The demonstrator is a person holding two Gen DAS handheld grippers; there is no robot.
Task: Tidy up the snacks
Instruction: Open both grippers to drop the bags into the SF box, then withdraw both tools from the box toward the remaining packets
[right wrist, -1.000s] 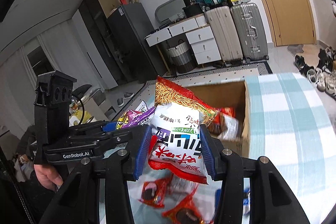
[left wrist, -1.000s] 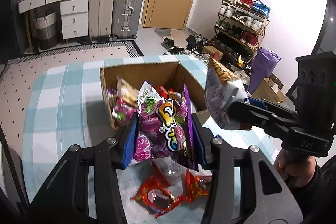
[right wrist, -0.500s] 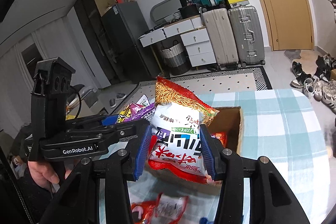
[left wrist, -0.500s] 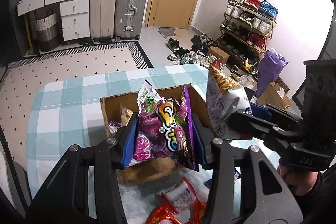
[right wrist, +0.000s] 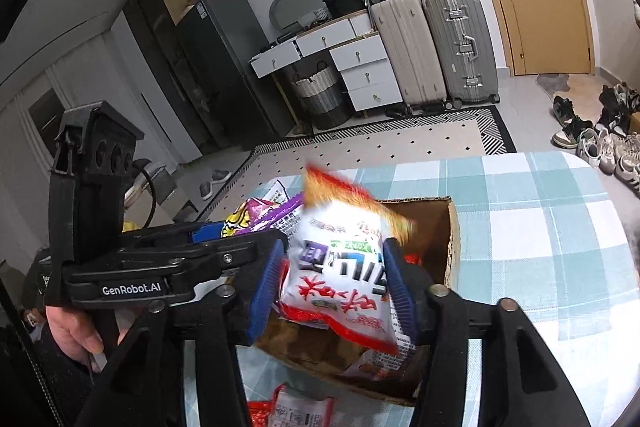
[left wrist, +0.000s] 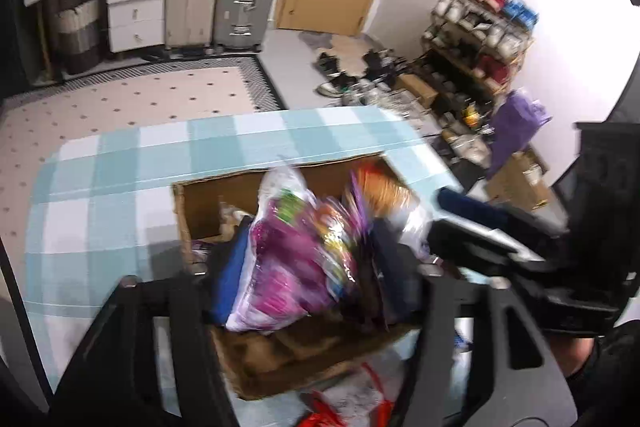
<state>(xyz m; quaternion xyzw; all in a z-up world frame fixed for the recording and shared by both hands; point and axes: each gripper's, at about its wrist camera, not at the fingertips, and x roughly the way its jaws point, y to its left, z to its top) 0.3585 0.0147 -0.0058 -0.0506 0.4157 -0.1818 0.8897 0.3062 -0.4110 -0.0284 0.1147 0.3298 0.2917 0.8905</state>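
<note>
**Both grippers over the box, jaws just widened, bags still between the pads**

Left gripper [left wrist: 304, 267]: above the open box [left wrist: 200, 203], which stands on the checked bench [left wrist: 100, 187]. A purple bag [left wrist: 288, 267] sits between the blue pads. The jaws have just been opening. The frame is motion-blurred at the bag, so contact at the pads cannot be read for certain; the left pad shows a dark gap beside the bag, and the bag hangs low toward the box mouth. Taken as released, jaws apart.

Right gripper [right wrist: 332, 291]: also over the box [right wrist: 452, 227], seen from the opposite side. A white-and-red noodle bag [right wrist: 336, 279] with an orange top lies between its pads [right wrist: 268, 287]. These jaws too have just been opening. A narrow gap shows on the left pad side; the bag's orange top is blurred and tipped toward the box. Jaws apart, bag not clamped.

Relative positions:
- In the left view the right gripper [left wrist: 472, 231] reaches in from the right, just beside the left one, and the orange bag top shows beyond the purple bag.
- In the right view the left gripper [right wrist: 208, 243] lies to the left, with the purple bag [right wrist: 264, 215] ahead of its tip, next to the noodle bag.
- A hand [right wrist: 76, 327] grips the left handle, low left in the right view.

Below the grippers, on the near side of the box, loose red packets [right wrist: 292, 407] lie on the bench. More snacks lie inside the box, partly hidden.
</note>
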